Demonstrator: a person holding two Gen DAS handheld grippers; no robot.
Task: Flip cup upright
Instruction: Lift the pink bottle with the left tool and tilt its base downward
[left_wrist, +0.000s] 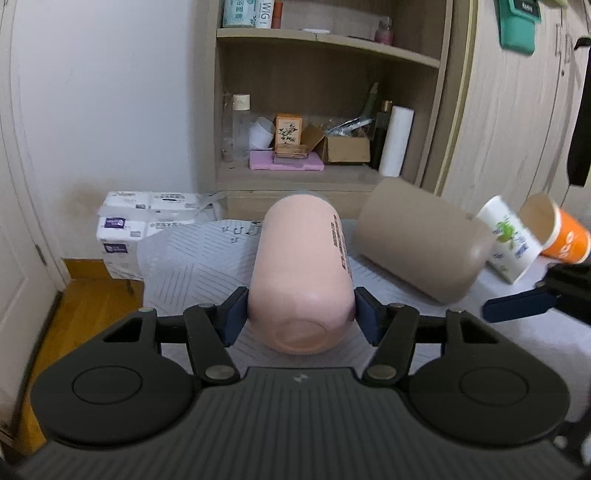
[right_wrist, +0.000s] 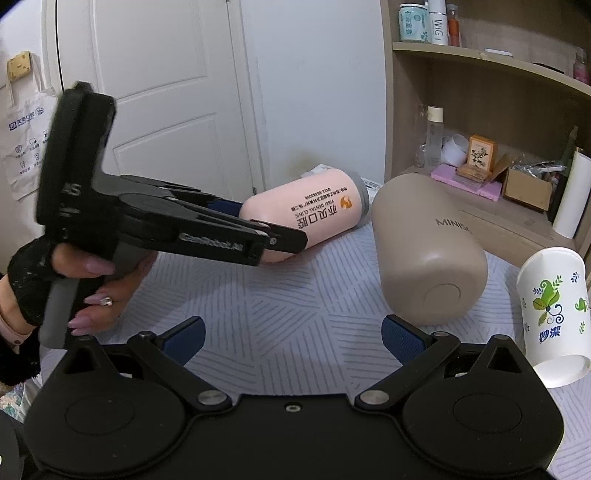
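A pink cup (left_wrist: 301, 273) with dark print lies on its side, its base toward my left camera. My left gripper (left_wrist: 301, 317) is shut on the pink cup near its base, a blue pad on each side. In the right wrist view the pink cup (right_wrist: 310, 218) is tilted, base end lifted in the left gripper (right_wrist: 275, 236), its grey lid end near the cloth. A tan MINISO cup (right_wrist: 424, 251) lies on its side to the right; it also shows in the left wrist view (left_wrist: 421, 247). My right gripper (right_wrist: 293, 338) is open and empty over the cloth.
A white paper cup (right_wrist: 554, 317) with green print lies on its side at the right. An orange paper cup (left_wrist: 557, 232) lies beyond it. The striped grey cloth (right_wrist: 295, 302) covers the table. A wooden shelf (left_wrist: 325, 110) with boxes and bottles stands behind; tissue packs (left_wrist: 147, 221) sit on the floor.
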